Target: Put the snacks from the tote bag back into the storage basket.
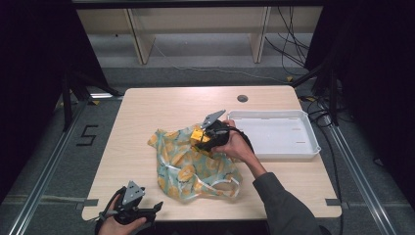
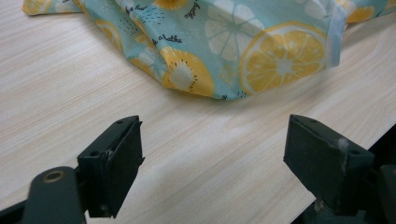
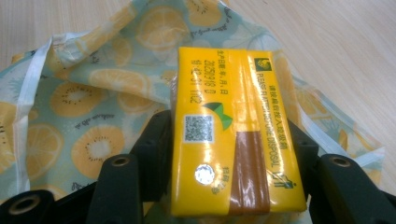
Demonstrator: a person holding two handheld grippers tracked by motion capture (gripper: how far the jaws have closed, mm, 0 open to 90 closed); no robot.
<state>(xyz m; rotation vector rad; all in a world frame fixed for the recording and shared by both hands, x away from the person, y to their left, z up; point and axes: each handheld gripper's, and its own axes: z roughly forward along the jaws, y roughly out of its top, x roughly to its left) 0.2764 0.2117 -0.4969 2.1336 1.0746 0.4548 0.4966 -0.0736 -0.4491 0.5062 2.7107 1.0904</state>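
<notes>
From the right gripper view I can't see the yellow packet's [image 3: 236, 130] lower sides, hidden behind the jaws; its small print is too blurred to read. Fruit-print bag [image 2: 210, 42] is cut off at the top edge in the left gripper view. Left gripper [image 1: 131, 211] is clipped at the high view's bottom edge.

The crumpled teal fabric bag printed with orange slices [image 1: 193, 164] spreads over the middle of the pale wooden desk [image 1: 147, 105], blocking a low pass there. The white rectangular plastic tray [image 1: 274, 132] takes up the right side, its rim just beside the right gripper [image 1: 208, 139], which sits over the bag with a yellow plastic-wrapped tissue pack [image 1: 199, 137] between its jaws. The far strip and left side of the desk lie bare. The left gripper [image 1: 147, 210] rests at the near edge, bare wood between it and the bag.
</notes>
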